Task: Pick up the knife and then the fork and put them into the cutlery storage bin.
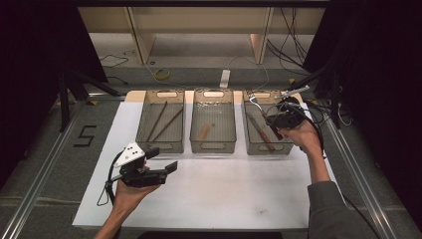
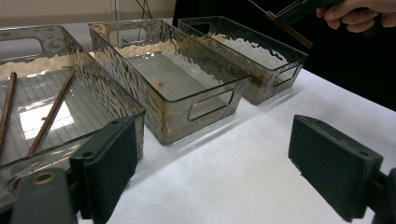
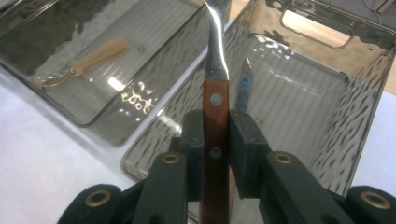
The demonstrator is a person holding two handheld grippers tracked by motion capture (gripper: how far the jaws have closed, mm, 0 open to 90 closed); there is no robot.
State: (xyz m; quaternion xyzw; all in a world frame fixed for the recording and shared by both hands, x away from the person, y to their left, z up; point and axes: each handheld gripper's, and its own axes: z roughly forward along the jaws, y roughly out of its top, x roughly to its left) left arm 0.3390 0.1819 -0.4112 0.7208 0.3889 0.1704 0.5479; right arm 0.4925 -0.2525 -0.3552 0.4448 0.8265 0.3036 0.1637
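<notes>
**Fork held over the right bin, left gripper idle**

Nearest to the person, the left gripper point(image 1: 161, 159) rests low over the white mat point(image 1: 224, 184), in front of the left bin point(image 1: 160, 144). Its jaws stand wide apart and nothing is between them; in the left gripper view the 2 black pads frame only bare mat.

Beyond the left gripper stand 3 clear grey bins in one row on the mat. The left bin holds 2 brown chopsticks point(image 1: 164, 122), lying slanted on its floor. The middle bin point(image 1: 214, 145) is just beside it on the right and holds 1 small wooden-handled utensil point(image 1: 204, 131); I cannot tell what kind it is.

Farther to the right, the right gripper point(image 3: 215, 135) is above the right bin point(image 1: 268, 148). Its jaws are closed on the wooden handle of a fork point(image 3: 215, 93), pressing it from both sides, with the metal part pointing away from the hand. The fork is lifted, over the inside of the right bin, not lying in it. Under it, on the floor of the right bin, lies a knife point(image 1: 261, 132) with a wooden handle.
</notes>
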